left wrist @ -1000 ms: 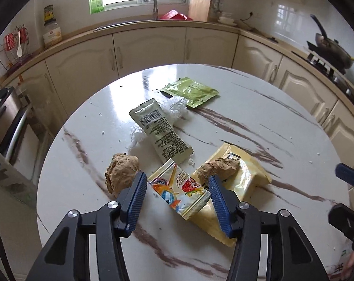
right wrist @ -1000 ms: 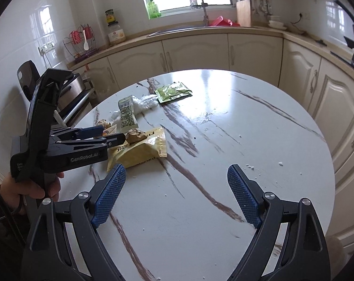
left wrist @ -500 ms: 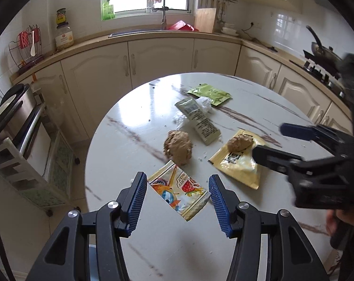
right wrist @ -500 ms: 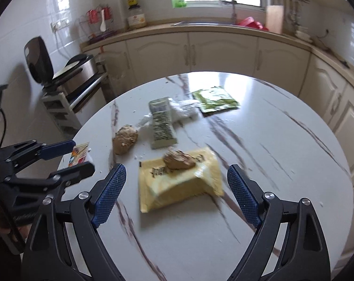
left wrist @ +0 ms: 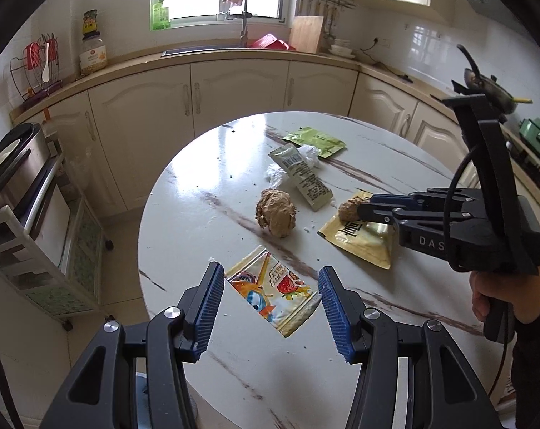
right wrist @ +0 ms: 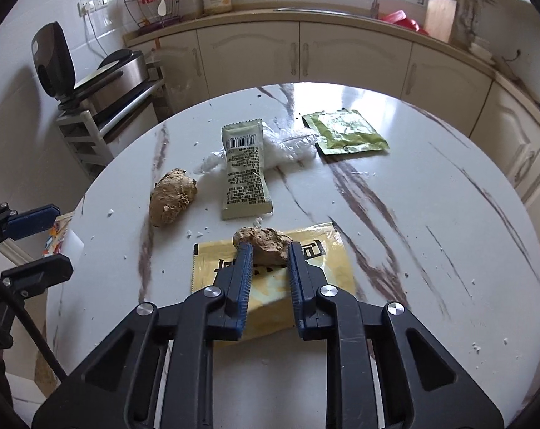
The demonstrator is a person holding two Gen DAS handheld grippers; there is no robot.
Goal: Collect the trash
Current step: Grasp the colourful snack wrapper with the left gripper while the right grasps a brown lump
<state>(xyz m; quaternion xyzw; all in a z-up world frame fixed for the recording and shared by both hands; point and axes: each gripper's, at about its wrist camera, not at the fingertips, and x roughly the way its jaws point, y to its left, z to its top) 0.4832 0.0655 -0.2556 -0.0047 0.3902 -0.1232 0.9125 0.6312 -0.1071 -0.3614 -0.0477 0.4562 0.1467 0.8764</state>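
Nearest in the left wrist view: left gripper (left wrist: 271,304), ribbed blue pads set wide, clamped across the two side edges of a glossy cartoon-printed foil wrapper (left wrist: 271,291) with a strawberry on it, held flat and lifted above the near rim of the round marble-look table (left wrist: 184,221). Wrapper's near corner crinkled and silvery.

Further in from that rim: right gripper (right wrist: 266,268), narrowed to a slim gap around a lumpy brown wad (right wrist: 264,239), rough and papery in texture, possibly crumpled paper, hard to say. Blue pads pressed against both flanks of the wad; its underside hidden behind the fingers. Beneath it, a flat shiny yellow pouch (right wrist: 316,250) with dark lettering, partly covered by the gripper body.

Left of the wad, a bigger brown ball (right wrist: 171,196) of the same rough stuff, resting apart from both grippers. Behind the wad, a long pale-green sachet (right wrist: 244,171) with barcode and fine print, lying over a crumpled scrap of clear film (right wrist: 287,146). Beyond the film toward the table's far side, a flat matte olive-green packet (right wrist: 345,132), edges crimped. White crumbs scattered over the glossy top among brown veins.

Past the table's far rim: cream cabinets (right wrist: 352,57) curving under a counter.
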